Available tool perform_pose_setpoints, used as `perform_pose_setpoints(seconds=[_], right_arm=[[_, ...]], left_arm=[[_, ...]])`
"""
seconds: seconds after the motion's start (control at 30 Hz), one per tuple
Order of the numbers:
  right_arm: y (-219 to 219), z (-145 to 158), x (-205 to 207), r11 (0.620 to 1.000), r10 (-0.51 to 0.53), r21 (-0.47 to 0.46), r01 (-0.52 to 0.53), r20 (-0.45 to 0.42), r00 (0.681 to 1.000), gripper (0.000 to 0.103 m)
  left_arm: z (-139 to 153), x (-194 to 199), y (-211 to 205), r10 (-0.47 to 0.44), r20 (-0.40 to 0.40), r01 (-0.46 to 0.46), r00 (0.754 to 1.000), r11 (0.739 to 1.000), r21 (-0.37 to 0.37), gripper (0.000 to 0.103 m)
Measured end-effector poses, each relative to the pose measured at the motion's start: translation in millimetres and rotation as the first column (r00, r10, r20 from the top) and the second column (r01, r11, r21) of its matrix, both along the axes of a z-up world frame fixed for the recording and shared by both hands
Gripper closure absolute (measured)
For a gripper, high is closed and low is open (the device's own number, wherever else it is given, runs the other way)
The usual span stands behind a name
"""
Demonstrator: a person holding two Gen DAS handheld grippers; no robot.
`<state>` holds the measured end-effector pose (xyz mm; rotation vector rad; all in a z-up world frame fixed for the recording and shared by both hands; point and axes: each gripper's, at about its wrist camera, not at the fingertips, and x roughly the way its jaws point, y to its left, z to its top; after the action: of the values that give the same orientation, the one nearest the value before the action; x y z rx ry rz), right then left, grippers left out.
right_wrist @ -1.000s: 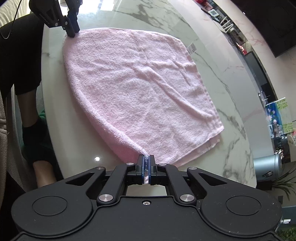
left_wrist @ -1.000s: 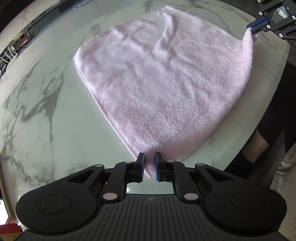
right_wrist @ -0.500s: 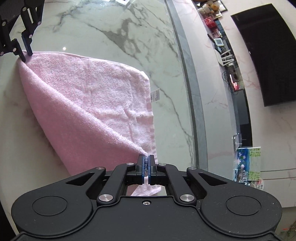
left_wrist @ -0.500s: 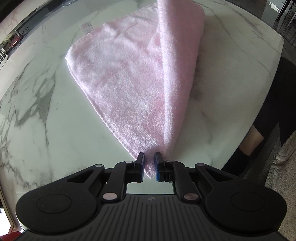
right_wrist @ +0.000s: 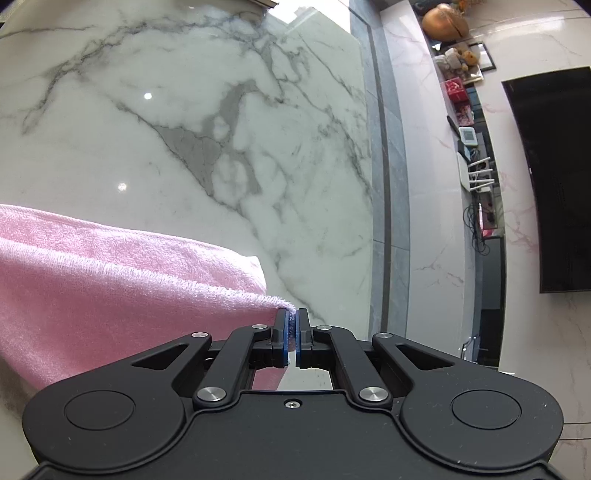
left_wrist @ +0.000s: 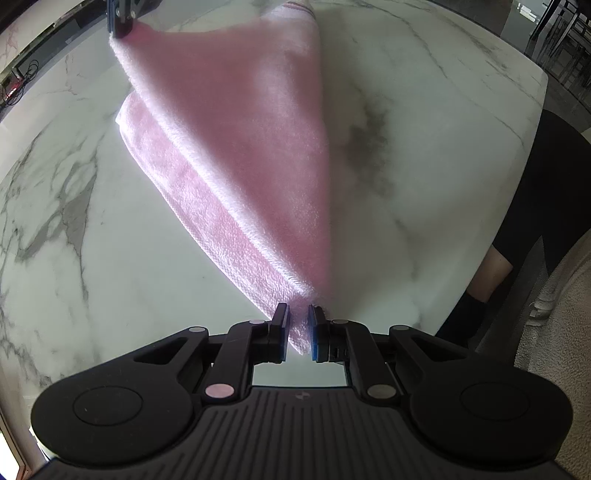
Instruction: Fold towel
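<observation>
The pink towel (left_wrist: pixel 236 147) lies on the white marble table (left_wrist: pixel 424 166), its raised half carried over the half that lies flat. My left gripper (left_wrist: pixel 298 334) is shut on the near corner of the towel. My right gripper (left_wrist: pixel 123 22) shows at the top left of the left wrist view, holding the far corner above the lower layer. In the right wrist view my right gripper (right_wrist: pixel 293 338) is shut on that towel corner, and the towel (right_wrist: pixel 110 288) hangs away to the left over the table (right_wrist: pixel 184 129).
The table's right edge (left_wrist: pixel 524 155) is close, with a person's dark clothing and leg (left_wrist: pixel 495 266) beyond it. A shelf with a TV (right_wrist: pixel 554 177) and small items (right_wrist: pixel 465 92) stands past the table's far edge in the right wrist view.
My right gripper has carried its towel corner up and across to the left, over the lower layer. The towel went from flat to folded over. My left gripper stayed on its corner.
</observation>
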<state>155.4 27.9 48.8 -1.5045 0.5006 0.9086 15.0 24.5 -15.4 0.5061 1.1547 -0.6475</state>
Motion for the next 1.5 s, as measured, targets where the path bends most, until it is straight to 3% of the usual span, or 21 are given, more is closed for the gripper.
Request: perform_pose_setpoints(seconds=[0.23, 0.67, 0.73, 0.87, 1.17, 1.5], right_arm=[[32, -33, 22, 1.0, -0.022, -0.016, 0.02, -0.101, 0.995, 0.102], [57, -63, 51, 0.995, -0.052, -0.097, 0.025, -0.291, 0.955, 0.101], [59, -63, 54, 0.995, -0.063, -0.094, 0.035, -0.31, 0.949, 0.098], [59, -64, 57, 0.997, -0.061, -0.069, 0.043, -0.285, 0.957, 0.072], [44, -46, 73, 0.986, -0.159, 0.005, 0.169, -0.327, 0.932, 0.067], [-16, 14, 82, 0.942, -0.268, 0.101, 0.321, -0.355, 0.896, 0.063]], left_arm=[[3, 3, 9, 0.028, -0.023, -0.029, 0.999, 0.998, -0.052, 0.093], [1, 5, 4, 0.022, -0.021, -0.023, 1.0, 0.999, -0.043, 0.093], [0, 4, 4, 0.019, -0.018, -0.019, 1.0, 0.999, -0.039, 0.093], [0, 3, 6, 0.018, -0.021, -0.018, 1.0, 0.999, -0.038, 0.093], [-2, 2, 8, 0.043, -0.025, -0.044, 0.999, 0.998, -0.04, 0.093], [-2, 3, 3, 0.063, -0.031, -0.064, 0.998, 0.998, -0.007, 0.093]])
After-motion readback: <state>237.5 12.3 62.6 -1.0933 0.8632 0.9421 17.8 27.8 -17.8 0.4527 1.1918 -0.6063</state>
